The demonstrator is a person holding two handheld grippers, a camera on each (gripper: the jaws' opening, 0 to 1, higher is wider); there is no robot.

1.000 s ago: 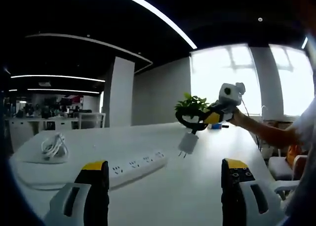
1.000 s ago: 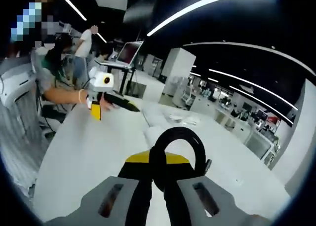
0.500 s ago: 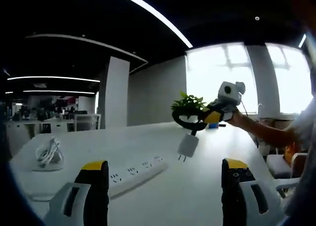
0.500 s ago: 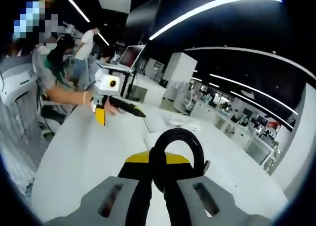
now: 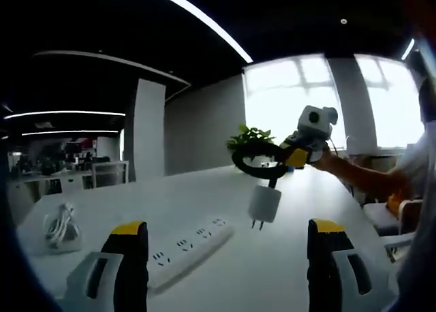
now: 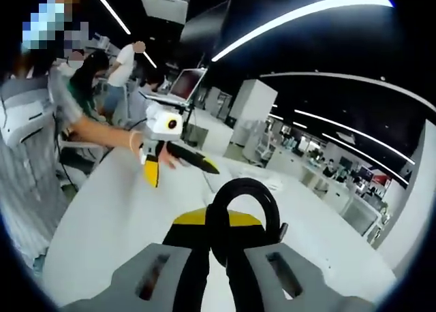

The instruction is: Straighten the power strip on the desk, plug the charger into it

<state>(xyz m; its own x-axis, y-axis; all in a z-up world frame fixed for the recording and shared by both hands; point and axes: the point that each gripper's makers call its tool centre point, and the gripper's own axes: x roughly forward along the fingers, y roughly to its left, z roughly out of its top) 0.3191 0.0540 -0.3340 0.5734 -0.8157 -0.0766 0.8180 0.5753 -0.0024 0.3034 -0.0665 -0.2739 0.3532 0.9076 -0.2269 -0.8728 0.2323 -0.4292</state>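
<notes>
The white power strip (image 5: 187, 247) lies on the white desk (image 5: 272, 271) in the lower centre of the left gripper view, running at a slant from lower left to upper right, sockets facing up. Just above its far end hangs the white charger (image 5: 263, 206), prongs pointing down, clear of the strip and off the desk surface. It dangles from a loop of black cable (image 5: 257, 161) that the right gripper (image 5: 272, 167) pinches, entering from the right side of that frame with a hand (image 5: 325, 163) behind it. In the right gripper view the same black loop (image 6: 244, 216) rises between the closed jaws at lower centre; the charger itself seems hidden below them. The left gripper (image 5: 225, 271) is spread wide with nothing between its yellow-tipped fingers (image 5: 129, 231), and it appears again in the right gripper view (image 6: 178, 159) at centre left, held above the desk (image 6: 116, 223). A coiled white cable (image 5: 60, 223) rests at the far left of the left gripper view, a green plant (image 5: 246, 135) stands behind the loop, and bright windows (image 5: 327, 101) fill the upper right.
</notes>
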